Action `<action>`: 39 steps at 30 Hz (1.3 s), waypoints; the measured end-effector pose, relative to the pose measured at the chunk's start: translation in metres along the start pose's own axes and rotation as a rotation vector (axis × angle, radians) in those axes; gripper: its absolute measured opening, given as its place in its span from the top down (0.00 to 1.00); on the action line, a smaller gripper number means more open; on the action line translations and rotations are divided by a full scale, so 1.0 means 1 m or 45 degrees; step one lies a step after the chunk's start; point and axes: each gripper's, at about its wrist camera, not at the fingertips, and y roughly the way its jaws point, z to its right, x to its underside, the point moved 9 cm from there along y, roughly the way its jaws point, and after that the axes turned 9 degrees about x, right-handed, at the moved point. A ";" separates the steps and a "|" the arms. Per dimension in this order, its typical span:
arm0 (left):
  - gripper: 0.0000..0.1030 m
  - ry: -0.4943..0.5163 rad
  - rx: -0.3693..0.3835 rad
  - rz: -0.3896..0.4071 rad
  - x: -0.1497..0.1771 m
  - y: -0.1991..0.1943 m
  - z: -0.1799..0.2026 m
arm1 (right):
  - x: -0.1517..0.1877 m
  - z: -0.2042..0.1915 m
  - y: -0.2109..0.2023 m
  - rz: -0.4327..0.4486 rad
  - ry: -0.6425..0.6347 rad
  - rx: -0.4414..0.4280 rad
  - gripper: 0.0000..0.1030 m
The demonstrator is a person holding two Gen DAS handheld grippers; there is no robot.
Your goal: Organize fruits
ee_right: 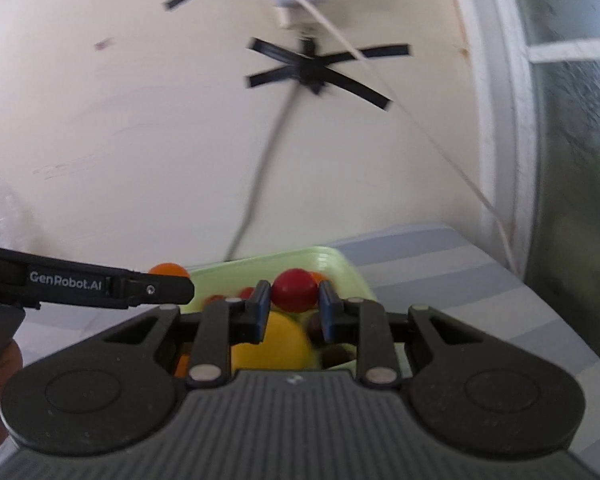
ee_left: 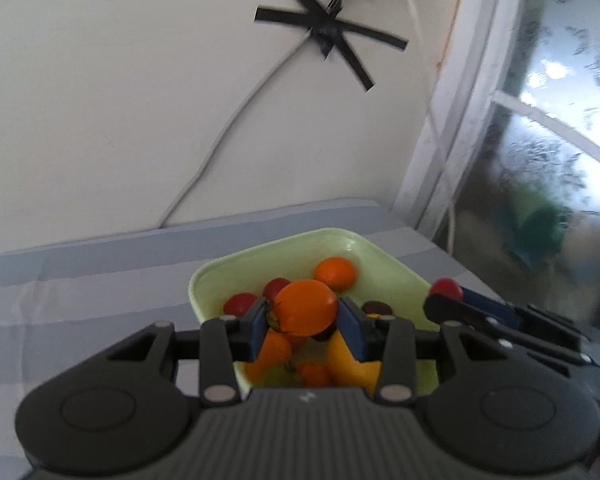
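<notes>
At lower centre the left gripper (ee_left: 305, 322) has its jaws clenched on a round orange fruit (ee_left: 306, 307) above the pale green plastic tray (ee_left: 260, 258); the right gripper (ee_right: 293, 309) grips a small red round fruit (ee_right: 294, 289) over it

An orange fruit (ee_left: 306, 307) is clamped between the left tongs (ee_left: 305, 322) above a pale green tray (ee_left: 220, 276). A small red fruit (ee_right: 294, 289) is clamped between the right tongs (ee_right: 294, 306). More orange, red and yellow fruits are piled in the tray.
</notes>
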 end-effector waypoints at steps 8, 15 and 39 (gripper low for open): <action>0.50 0.010 -0.051 -0.012 -0.006 0.021 -0.001 | 0.011 0.004 0.015 -0.060 0.041 -0.011 0.57; 0.45 0.081 -0.192 0.024 -0.001 -0.015 0.003 | 0.009 0.008 -0.009 0.015 0.092 -0.028 0.51; 0.00 0.008 -0.549 0.128 0.103 -0.159 -0.004 | 0.071 -0.047 -0.122 0.092 0.265 0.021 0.14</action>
